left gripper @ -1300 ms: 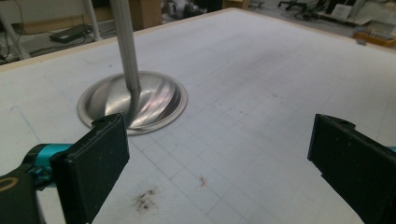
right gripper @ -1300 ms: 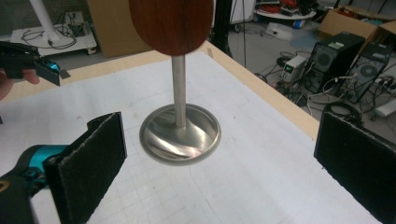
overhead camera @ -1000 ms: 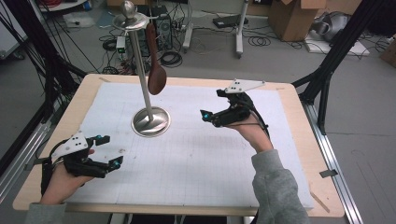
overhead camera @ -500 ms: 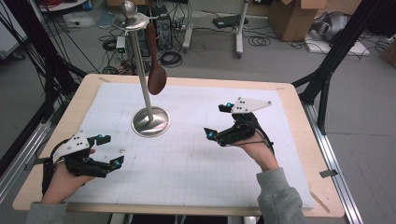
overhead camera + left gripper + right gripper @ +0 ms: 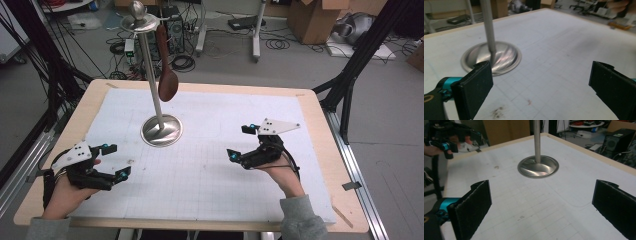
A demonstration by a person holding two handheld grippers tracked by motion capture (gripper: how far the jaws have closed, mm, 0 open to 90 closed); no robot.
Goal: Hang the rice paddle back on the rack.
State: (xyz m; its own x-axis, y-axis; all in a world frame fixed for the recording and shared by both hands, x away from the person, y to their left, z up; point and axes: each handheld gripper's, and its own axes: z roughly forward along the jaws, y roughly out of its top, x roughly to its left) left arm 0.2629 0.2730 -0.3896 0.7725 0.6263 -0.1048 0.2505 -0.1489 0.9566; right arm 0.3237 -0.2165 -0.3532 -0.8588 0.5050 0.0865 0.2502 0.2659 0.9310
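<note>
Nearest the person, the left gripper (image 5: 114, 161) rests low on the white mat (image 5: 210, 170), jaws spread wide, holding nothing, in front of and left of the metal stand (image 5: 161, 129). The right gripper (image 5: 239, 142), likewise wide open and empty, sits in front of and right of the stand. Farther back, a brown spoon (image 5: 166, 75) hangs from the stand's top, beside its pole.

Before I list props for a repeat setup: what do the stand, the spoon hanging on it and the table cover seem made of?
Stand: polished metal, probably steel; its round base mirrors light. Spoon: dark brown, matte, likely wood, though plastic is possible. Table cover: white sheet with a faint printed grid, paper or thin mat, scuffed; wooden table edge around it.
</note>
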